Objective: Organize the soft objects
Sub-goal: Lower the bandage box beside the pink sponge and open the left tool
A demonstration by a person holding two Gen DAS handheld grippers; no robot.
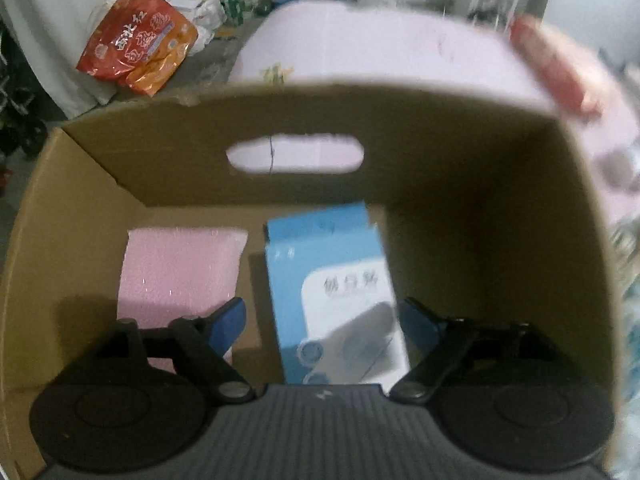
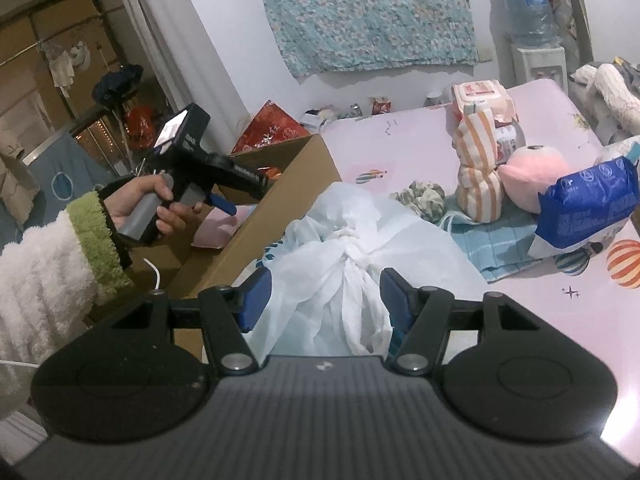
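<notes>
— What have you got on the left?

— My left hand-held gripper [image 1: 322,322] points down into the cardboard box [image 1: 460,208]. Its jaws stand apart, nothing pressed between them. Below them a blue-and-white packet [image 1: 332,280] lies flat on the box floor, with a pink packet [image 1: 180,268] just beside it, nearer the left wall. The right half of the floor is bare, and the far wall has a handle slot [image 1: 296,156].

— And the right?

— My right hand-held gripper [image 2: 326,300] is over the bed [image 2: 400,148], at the edge where the box stands. A white knotted plastic bag [image 2: 352,240], crumpled and soft, sits between its jaws; I cannot tell whether the pads press on it. Toward the bed's far right edge stand a striped cloth roll [image 2: 478,168], a pink plush toy [image 2: 532,176] and a blue pack [image 2: 588,200], close together. The pink sheet between bag and far edge is open.
</notes>
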